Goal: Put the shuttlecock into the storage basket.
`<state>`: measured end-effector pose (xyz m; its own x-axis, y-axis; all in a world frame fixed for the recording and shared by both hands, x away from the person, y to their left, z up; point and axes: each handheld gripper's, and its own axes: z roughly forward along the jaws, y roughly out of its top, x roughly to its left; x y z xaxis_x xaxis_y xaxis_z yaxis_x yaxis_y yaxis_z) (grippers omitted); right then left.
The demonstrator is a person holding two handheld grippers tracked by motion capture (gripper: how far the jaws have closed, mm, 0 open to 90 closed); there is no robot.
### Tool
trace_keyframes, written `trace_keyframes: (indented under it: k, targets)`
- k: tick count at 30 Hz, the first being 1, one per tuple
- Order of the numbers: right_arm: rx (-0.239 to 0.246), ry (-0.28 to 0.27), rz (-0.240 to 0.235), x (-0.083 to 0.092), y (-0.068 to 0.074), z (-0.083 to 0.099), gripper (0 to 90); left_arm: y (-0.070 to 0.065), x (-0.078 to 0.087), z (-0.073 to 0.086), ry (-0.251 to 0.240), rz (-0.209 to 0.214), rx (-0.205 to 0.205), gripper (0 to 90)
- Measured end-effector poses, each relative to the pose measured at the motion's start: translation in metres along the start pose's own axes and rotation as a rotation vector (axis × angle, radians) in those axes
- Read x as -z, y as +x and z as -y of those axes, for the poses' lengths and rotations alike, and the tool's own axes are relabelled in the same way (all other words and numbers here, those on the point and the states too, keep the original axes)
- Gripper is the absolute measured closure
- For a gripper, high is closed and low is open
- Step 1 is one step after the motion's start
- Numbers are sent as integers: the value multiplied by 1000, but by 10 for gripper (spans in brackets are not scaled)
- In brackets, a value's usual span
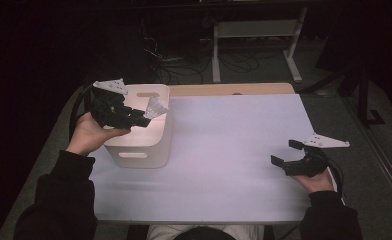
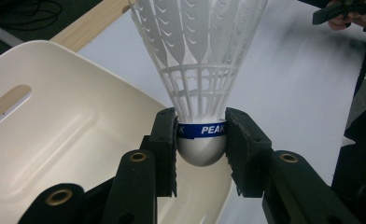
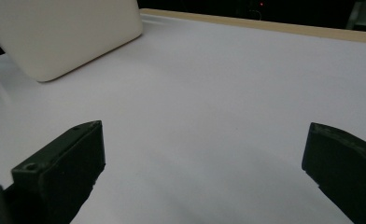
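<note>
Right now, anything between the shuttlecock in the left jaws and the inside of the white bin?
Nothing visible. The left gripper holds the shuttlecock by its cork, over the open white bin. The bin floor below looks bare.

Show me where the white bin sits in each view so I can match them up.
High view: white bin left of centre, under the left gripper.
Left gripper view: its open inside fills the left half, below the held shuttlecock.
Right gripper view: top left corner.
Shared landmark: the table's wooden far edge.
</note>
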<state>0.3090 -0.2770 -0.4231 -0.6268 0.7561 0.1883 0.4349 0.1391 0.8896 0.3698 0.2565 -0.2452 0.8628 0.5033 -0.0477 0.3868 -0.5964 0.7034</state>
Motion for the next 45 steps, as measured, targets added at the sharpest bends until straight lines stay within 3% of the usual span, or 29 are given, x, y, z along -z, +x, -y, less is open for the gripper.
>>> trace_keyframes:
  k: [15, 37, 45]
  targets:
    - [3, 2, 0, 0, 0, 0, 0, 10, -4, 12, 55, -10, 29, 653]
    - [7, 8, -1, -1, 0, 0, 0, 13, -11, 27, 137, -3, 49, 653]
    - [6, 11, -2, -1, 1, 0, 0, 20, -9, 38, 157, -7, 79, 653]
